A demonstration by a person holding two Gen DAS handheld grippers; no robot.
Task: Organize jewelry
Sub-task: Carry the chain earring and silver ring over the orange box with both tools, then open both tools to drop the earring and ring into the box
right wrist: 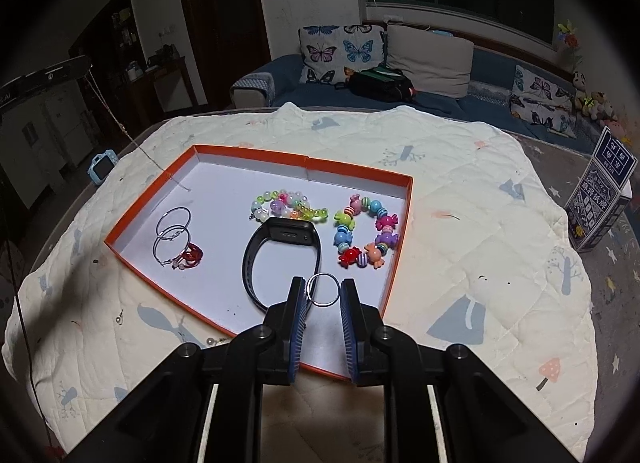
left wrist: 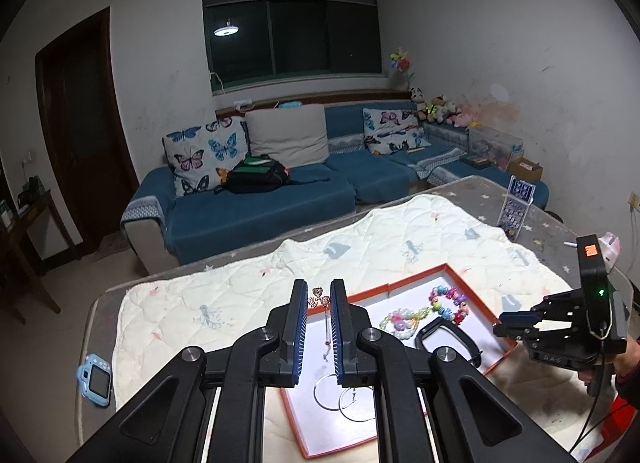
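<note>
An orange-rimmed white tray (right wrist: 304,162) lies on the quilt. In it are two silver hoop earrings (right wrist: 173,237), a red piece (right wrist: 191,255), a pastel bead bracelet (right wrist: 282,205), a bright candy-bead bracelet (right wrist: 366,231), a black wristband (right wrist: 280,259) and a silver ring (right wrist: 323,289). My right gripper (right wrist: 323,295) is open with the ring lying between its fingers. My left gripper (left wrist: 319,303) is above the tray with a pendant necklace (left wrist: 319,297) between its fingers; the chain (right wrist: 132,141) hangs down into the tray. The right gripper (left wrist: 500,323) shows in the left wrist view.
A blue toy camera (left wrist: 95,379) sits at the table's left edge. A printed carton (right wrist: 600,207) stands at the right. Small loose earrings (right wrist: 214,341) lie on the quilt (right wrist: 480,223) near the tray's front rim. A blue sofa (left wrist: 260,199) is behind the table.
</note>
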